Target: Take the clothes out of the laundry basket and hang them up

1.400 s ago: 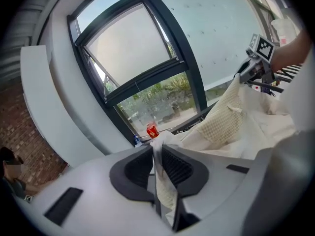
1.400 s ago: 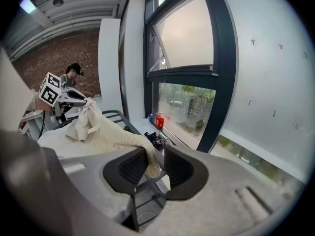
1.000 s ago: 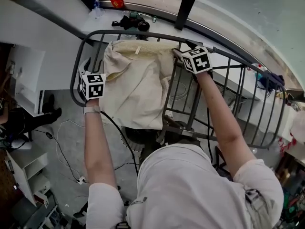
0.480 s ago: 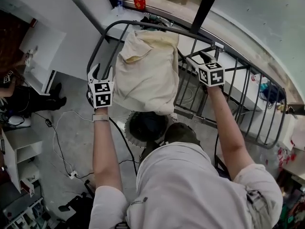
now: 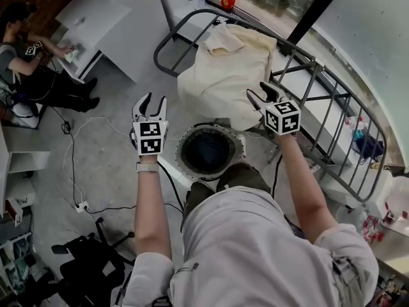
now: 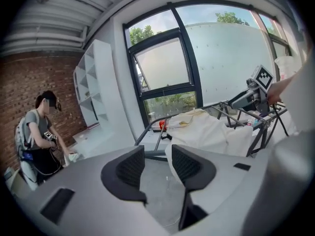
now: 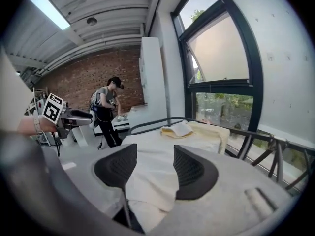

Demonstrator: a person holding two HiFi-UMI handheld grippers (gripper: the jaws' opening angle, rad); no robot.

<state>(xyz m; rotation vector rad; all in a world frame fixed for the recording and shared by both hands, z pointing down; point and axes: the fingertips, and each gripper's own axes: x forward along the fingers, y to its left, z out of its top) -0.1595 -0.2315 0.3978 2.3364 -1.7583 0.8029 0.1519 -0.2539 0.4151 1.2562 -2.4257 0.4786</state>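
Note:
A cream garment (image 5: 227, 75) lies draped over the end of the grey metal drying rack (image 5: 332, 107). It also shows in the left gripper view as a cream garment (image 6: 206, 132), and in the right gripper view the garment (image 7: 192, 132) lies ahead of the jaws. The round laundry basket (image 5: 179, 153) stands on the floor under the garment's hem, its inside dark. My left gripper (image 5: 149, 101) hangs open and empty to the left of the basket, well clear of the cloth. My right gripper (image 5: 260, 93) is near the garment's right edge; its jaws have just been closing, with nothing between them.
A person (image 5: 25, 56) sits at a white desk at the upper left. Cables (image 5: 73, 171) and a power strip trail over the grey floor. A black chair (image 5: 89, 261) stands at the lower left. A red item (image 5: 228, 0) sits on the window sill behind the rack.
Both grippers have drawn back from the rack toward my body, leaving the garment draped over it. The view has swung, so the basket and the seated person now show.

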